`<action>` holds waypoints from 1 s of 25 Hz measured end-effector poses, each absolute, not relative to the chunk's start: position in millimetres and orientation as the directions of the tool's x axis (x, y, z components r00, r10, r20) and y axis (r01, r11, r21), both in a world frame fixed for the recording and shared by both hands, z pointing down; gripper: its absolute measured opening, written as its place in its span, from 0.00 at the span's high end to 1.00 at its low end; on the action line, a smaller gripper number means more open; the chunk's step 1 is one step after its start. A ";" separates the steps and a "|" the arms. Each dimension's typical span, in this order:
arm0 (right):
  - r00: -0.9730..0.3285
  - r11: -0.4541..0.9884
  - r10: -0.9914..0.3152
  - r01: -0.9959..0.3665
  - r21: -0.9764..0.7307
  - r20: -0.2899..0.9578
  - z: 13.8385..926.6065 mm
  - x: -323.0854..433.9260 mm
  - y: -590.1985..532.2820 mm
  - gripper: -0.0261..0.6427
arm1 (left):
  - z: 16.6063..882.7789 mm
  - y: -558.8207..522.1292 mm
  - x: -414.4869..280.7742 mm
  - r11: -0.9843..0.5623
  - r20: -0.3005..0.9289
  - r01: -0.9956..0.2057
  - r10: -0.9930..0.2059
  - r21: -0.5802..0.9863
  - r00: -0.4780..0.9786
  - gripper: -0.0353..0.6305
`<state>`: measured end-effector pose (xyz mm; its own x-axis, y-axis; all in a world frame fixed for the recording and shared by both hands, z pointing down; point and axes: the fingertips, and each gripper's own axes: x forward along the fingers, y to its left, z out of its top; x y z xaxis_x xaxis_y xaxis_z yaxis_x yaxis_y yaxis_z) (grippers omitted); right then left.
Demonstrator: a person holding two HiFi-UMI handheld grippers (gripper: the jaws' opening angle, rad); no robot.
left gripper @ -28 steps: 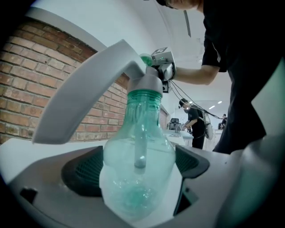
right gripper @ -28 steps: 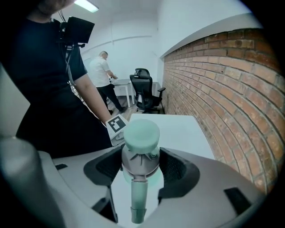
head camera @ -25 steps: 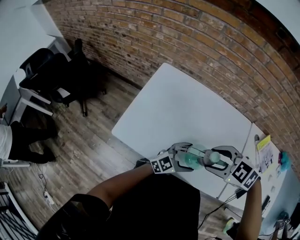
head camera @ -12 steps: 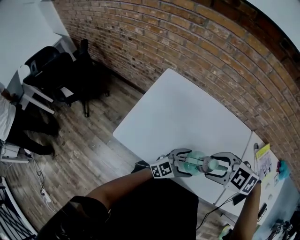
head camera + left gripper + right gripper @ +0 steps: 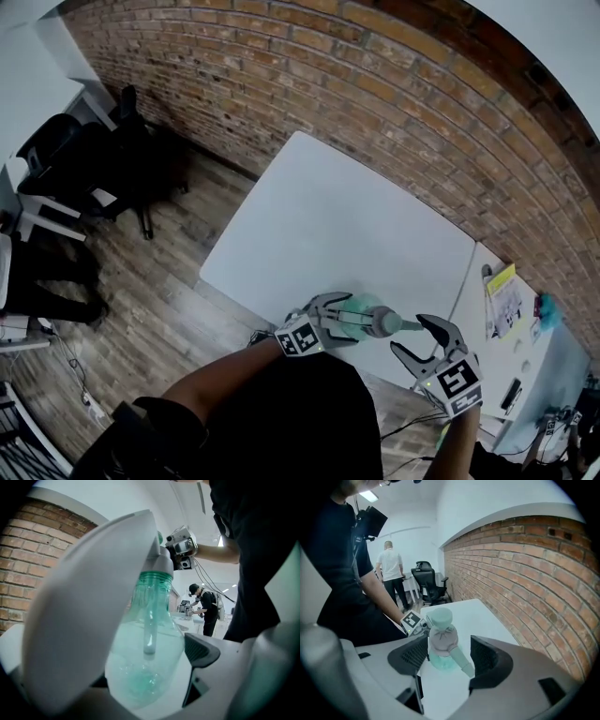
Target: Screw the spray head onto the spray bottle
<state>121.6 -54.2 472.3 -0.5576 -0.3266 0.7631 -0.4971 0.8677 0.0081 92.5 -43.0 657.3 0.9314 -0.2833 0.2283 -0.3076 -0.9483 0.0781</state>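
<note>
Left gripper (image 5: pixel 349 317) clamped round the spray bottle (image 5: pixel 145 663), over the white table's (image 5: pixel 347 211) near edge | spray head (image 5: pixel 443 640) on its neck, seemingly seated | right gripper (image 5: pixel 415 337) spread wide, near the head, gripping nothing

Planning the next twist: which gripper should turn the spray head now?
Right. The left gripper is shut on the spray bottle, steadying it. The right gripper is open and empty, with the spray head lined up ahead of its jaws, so it can likely close and twist.
</note>
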 end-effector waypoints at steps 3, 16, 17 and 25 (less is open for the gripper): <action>-0.531 0.849 -0.347 -0.528 0.018 0.773 478.5 109.2 -55.3 0.56 | 651.0 -45.6 94.3 -0.952 0.225 -0.297 -0.275 0.069 0.935 0.21; -0.379 0.896 -0.278 -0.434 0.095 0.883 512.5 96.8 -58.2 0.56 | 654.8 -45.0 98.0 -0.947 0.217 -0.312 -0.289 0.078 0.932 0.21; -0.385 0.905 -0.260 -0.418 0.084 0.885 513.5 96.1 -57.6 0.56 | 655.0 -45.0 98.1 -0.947 0.216 -0.312 -0.289 0.078 0.933 0.21; -0.508 0.968 -0.097 -0.250 -0.038 0.856 515.1 95.7 -56.5 0.56 | 657.5 -43.6 96.2 -0.952 0.215 -0.300 -0.280 0.064 0.936 0.21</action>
